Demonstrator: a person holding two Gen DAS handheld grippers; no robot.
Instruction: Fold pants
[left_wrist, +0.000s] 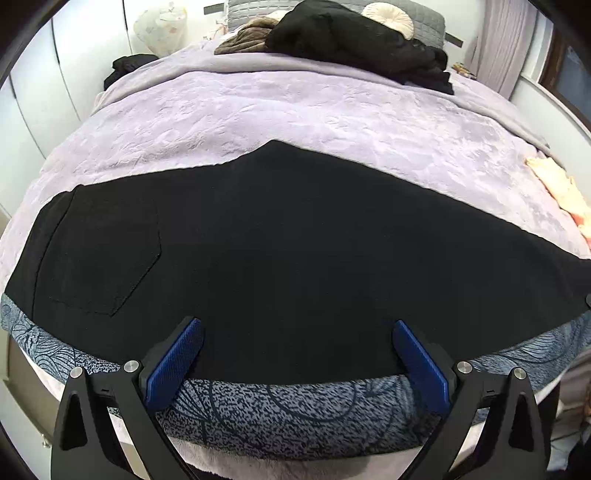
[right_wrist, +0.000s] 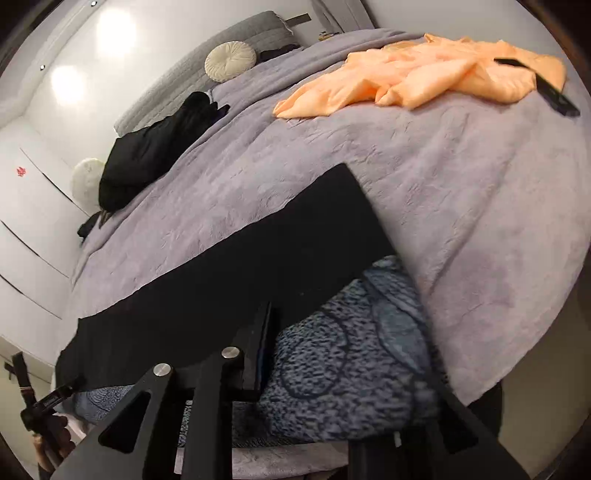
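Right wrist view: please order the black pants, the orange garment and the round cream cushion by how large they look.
1. black pants, though nearest the camera
2. orange garment
3. round cream cushion, though farthest away

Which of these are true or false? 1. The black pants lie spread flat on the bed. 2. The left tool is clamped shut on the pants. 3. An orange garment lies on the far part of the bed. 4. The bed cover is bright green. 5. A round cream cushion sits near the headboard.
1. True: the pants lie flat on the bed.
2. False: the left tool stands wide open, gripping nothing.
3. True: the orange garment lies crumpled there.
4. False: the cover is pale purple.
5. True: the cushion rests by the grey headboard.
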